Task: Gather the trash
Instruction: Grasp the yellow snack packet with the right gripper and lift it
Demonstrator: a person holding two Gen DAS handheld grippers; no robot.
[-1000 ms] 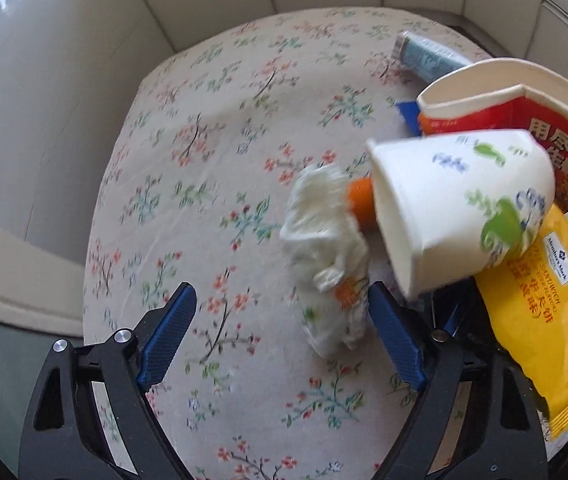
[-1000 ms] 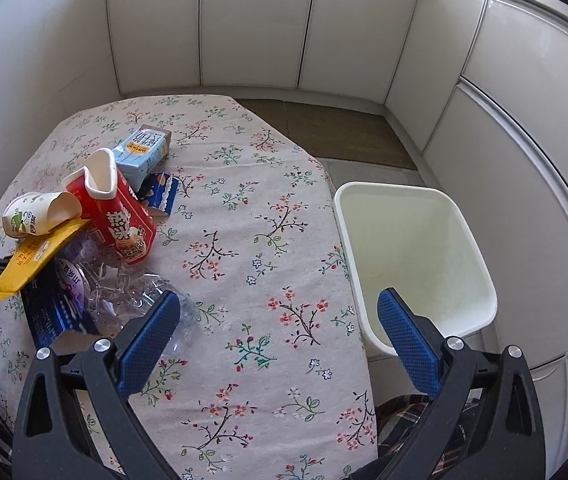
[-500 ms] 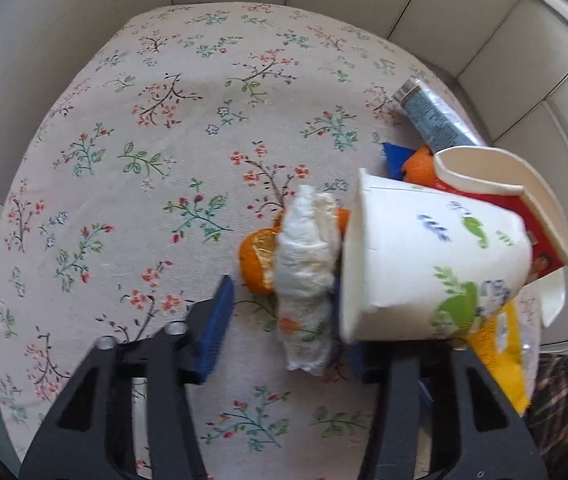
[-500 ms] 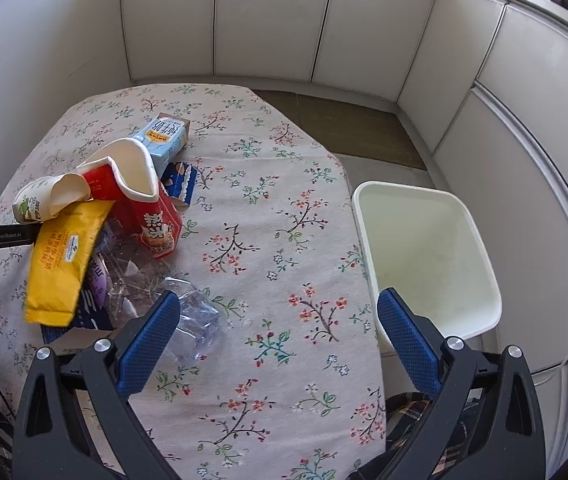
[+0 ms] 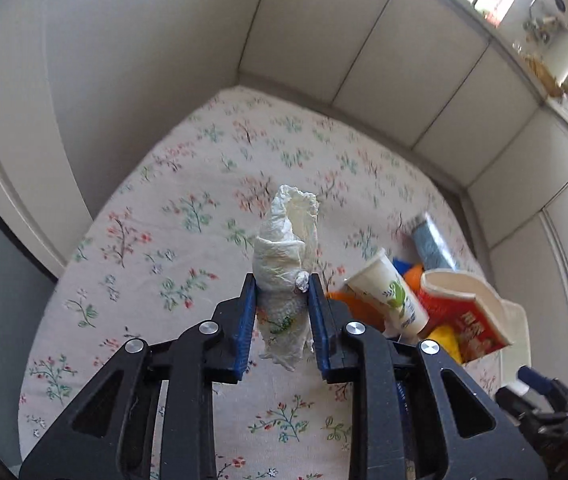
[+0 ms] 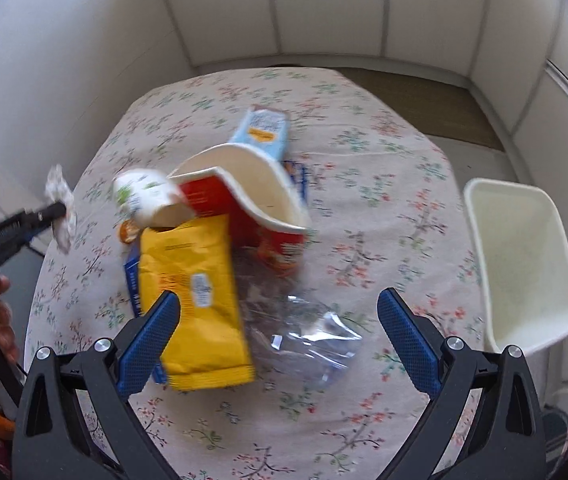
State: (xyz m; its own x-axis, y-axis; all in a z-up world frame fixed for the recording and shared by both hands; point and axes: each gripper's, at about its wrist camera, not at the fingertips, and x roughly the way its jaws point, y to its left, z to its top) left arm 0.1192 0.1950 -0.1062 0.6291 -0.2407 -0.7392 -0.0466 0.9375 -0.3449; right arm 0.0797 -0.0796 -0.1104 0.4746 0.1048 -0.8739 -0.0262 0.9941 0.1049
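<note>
Bin (image 6: 523,264) right of table (image 6: 383,152); trash pile (image 6: 220,240) on table.

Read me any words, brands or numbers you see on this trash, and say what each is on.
Nothing reads clearly.
Yellow packet: white label, blurred.
Red carton: printed characters, blurred.
Paper cup: tiny print, unreadable.
Light blue carton: orange label, blurred.
Crumpled tissue in left gripper: no text.

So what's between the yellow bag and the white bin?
In the right wrist view, a crumpled clear plastic bottle lies between the yellow snack bag and white bin, then bare floral tablecloth.
</note>
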